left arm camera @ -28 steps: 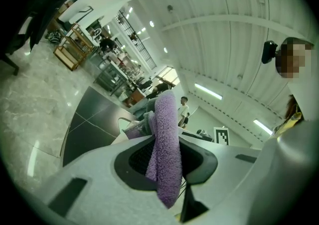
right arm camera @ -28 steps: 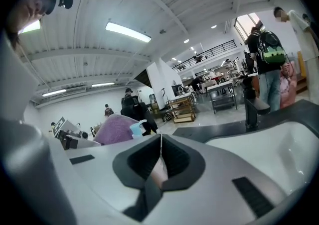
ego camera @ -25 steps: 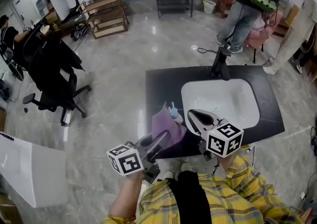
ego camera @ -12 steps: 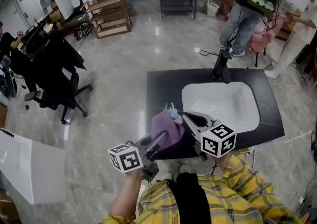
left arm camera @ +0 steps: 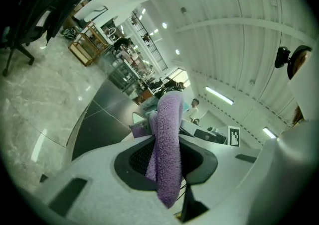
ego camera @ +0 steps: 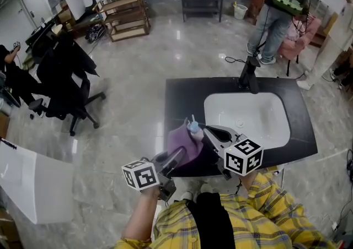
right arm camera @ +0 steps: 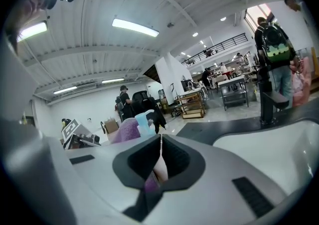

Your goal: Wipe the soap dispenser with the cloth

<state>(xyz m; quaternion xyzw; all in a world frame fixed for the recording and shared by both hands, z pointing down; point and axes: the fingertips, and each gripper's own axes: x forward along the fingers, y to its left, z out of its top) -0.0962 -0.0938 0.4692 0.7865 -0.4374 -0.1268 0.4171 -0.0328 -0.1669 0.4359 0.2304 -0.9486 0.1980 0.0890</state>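
At the near left of the counter (ego camera: pixel 182 96), the soap dispenser (ego camera: pixel 193 127) is met by the cloth (ego camera: pixel 181 142) pinched in the left gripper (ego camera: pixel 182 153), the right gripper (ego camera: pixel 209 130) being held alongside with jaws pressed together; wiping is judged under way, and rubbing strokes along the body are called for next.

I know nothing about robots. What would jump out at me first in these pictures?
Probably the fluffy purple cloth, clamped in the left gripper and held up beside a small soap dispenser with a blue pump, on the left side of the black counter. Then the white sink set into that counter, and a black-and-white marker cube on each gripper; the right gripper is shut, close by the dispenser.
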